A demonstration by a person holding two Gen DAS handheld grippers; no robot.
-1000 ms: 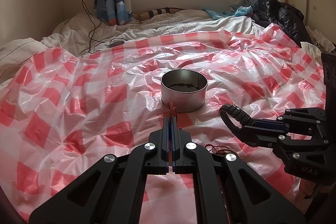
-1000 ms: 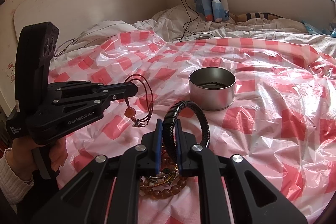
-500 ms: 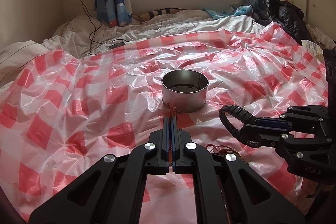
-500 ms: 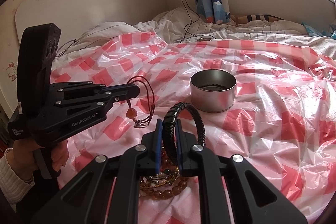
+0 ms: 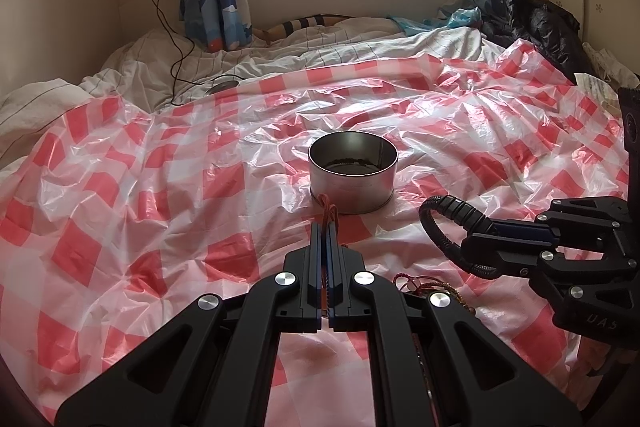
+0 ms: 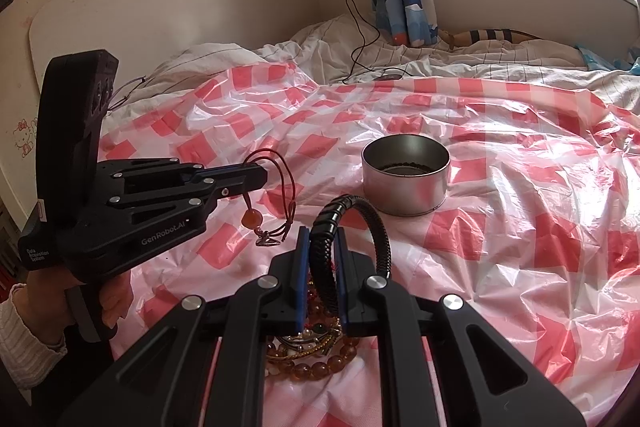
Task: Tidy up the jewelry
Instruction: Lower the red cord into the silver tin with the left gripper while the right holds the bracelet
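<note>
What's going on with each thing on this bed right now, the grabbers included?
Left gripper: shut on the red cord pendant, lifted.
Right gripper: shut on the black braided bracelet, lifted.
Metal tin: upright, no lid, something dark inside.
Beaded bracelets: piled on the checked plastic sheet.

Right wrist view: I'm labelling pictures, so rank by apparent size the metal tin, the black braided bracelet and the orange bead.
1. Metal tin and black braided bracelet: look similar, and the bracelet is nearer, so unranked.
2. Orange bead, clearly smallest.
</note>
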